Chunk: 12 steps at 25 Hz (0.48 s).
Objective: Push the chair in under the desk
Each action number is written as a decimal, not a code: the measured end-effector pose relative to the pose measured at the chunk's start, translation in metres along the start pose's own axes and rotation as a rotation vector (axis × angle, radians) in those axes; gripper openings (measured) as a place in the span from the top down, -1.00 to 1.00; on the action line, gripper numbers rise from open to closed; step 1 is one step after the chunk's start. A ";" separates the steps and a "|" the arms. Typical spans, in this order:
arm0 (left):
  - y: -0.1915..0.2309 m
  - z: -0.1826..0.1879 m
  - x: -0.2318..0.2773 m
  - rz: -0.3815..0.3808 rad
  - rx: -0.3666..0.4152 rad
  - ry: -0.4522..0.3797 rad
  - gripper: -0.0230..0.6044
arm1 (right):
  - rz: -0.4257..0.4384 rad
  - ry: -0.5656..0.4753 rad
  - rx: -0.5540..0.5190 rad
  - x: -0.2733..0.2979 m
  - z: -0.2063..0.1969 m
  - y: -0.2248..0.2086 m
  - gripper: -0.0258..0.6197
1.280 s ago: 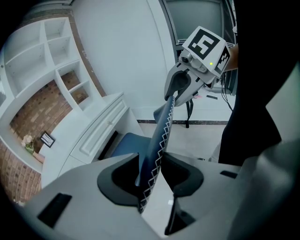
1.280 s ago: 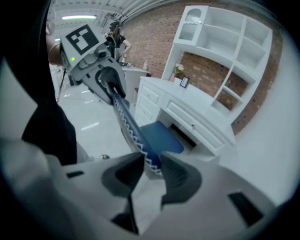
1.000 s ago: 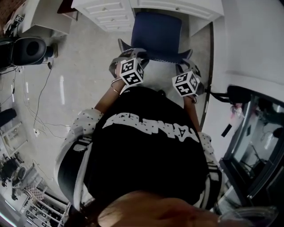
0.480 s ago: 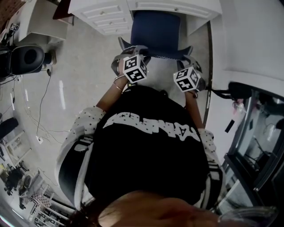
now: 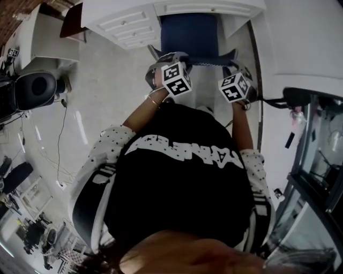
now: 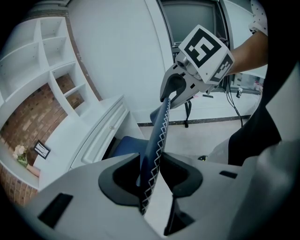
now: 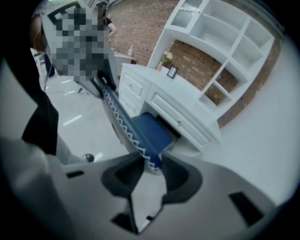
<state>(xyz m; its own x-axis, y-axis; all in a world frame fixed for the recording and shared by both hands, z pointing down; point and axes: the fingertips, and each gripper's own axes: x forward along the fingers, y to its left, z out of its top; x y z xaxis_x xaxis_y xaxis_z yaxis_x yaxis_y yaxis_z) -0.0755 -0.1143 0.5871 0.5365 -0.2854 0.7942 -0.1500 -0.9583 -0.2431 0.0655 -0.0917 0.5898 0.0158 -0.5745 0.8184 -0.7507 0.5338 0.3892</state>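
Note:
The chair's blue seat point(image 5: 189, 33) sits partly beneath the white desk point(image 5: 214, 7) at the top of the head view. Its dark backrest, edged in white zigzag stitching point(image 6: 157, 136), runs between both grippers. My left gripper point(image 5: 162, 60) point(image 6: 151, 176) grips the backrest's left end, its jaws closing on the edge. My right gripper point(image 5: 237, 68) point(image 7: 151, 171) is shut on the right end of the backrest point(image 7: 123, 123). The right gripper point(image 6: 171, 92) also shows in the left gripper view, clamped on the far end. The chair's legs are hidden.
White desk drawers point(image 5: 126, 24) flank the seat on the left. A black round-backed chair point(image 5: 35, 88) and floor cables point(image 5: 60, 136) lie to the left. A dark-framed glass cabinet point(image 5: 316, 160) stands to the right. White shelves over brick point(image 7: 220, 56) rise behind the desk.
Both grippers have moved forward toward the desk with the backrest, and the blue seat has slid further beneath the desktop.

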 end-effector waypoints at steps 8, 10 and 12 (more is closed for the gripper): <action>0.009 0.013 0.009 -0.004 0.012 -0.004 0.44 | -0.055 0.050 -0.007 0.004 0.002 -0.020 0.53; 0.014 0.014 0.012 0.002 0.018 -0.003 0.44 | -0.056 0.047 -0.007 0.009 0.004 -0.025 0.53; 0.018 0.016 0.016 0.008 0.022 -0.006 0.44 | -0.052 0.048 -0.010 0.013 0.004 -0.029 0.53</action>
<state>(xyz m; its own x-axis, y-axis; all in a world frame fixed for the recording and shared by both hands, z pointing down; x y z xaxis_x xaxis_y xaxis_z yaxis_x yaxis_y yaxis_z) -0.0561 -0.1363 0.5867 0.5404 -0.2926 0.7889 -0.1360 -0.9556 -0.2613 0.0846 -0.1171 0.5871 0.0864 -0.5714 0.8161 -0.7416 0.5101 0.4357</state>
